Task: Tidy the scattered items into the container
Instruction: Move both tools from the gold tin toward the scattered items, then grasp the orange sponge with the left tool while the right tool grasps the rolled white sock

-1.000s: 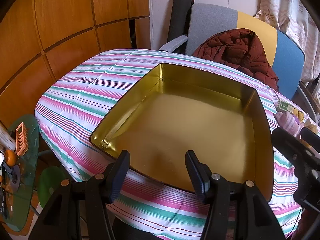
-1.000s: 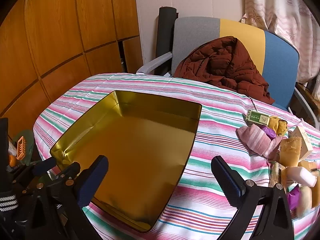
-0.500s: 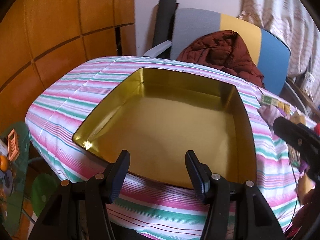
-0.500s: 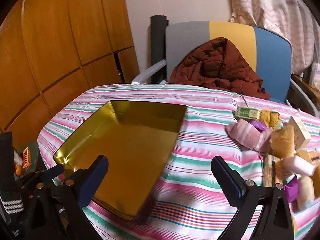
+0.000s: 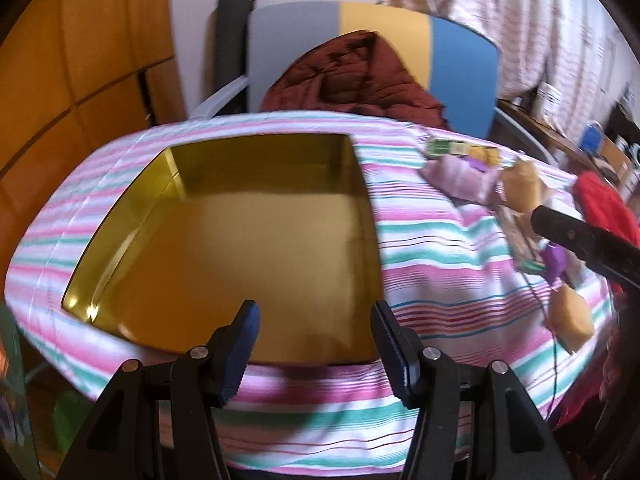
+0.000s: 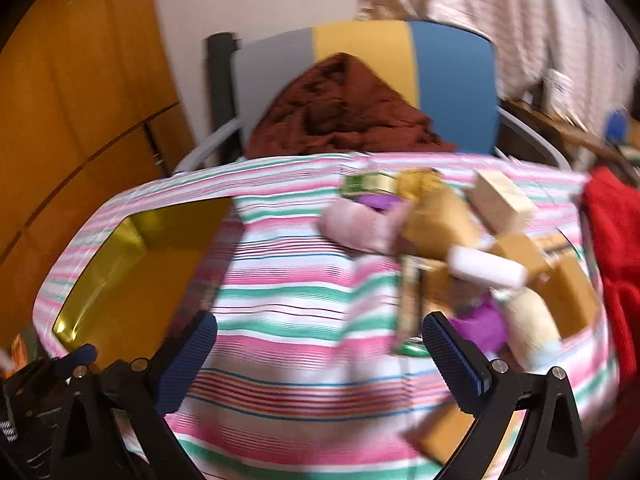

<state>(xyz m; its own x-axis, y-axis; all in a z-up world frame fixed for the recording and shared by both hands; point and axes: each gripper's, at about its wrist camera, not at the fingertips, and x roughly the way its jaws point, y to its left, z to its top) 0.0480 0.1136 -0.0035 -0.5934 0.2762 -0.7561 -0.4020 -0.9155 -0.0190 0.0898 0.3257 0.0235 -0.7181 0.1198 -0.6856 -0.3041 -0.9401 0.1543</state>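
Fingers (image 6: 452, 354) spread, striped tablecloth (image 6: 296, 280), chair (image 6: 452, 88)

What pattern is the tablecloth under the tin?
The tablecloth has pink, green and white stripes, clearest in the left wrist view.

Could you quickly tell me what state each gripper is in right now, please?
Left gripper: open, holding nothing, above the near edge of the gold tin.
Right gripper: open wide, holding nothing, near the pile of items.
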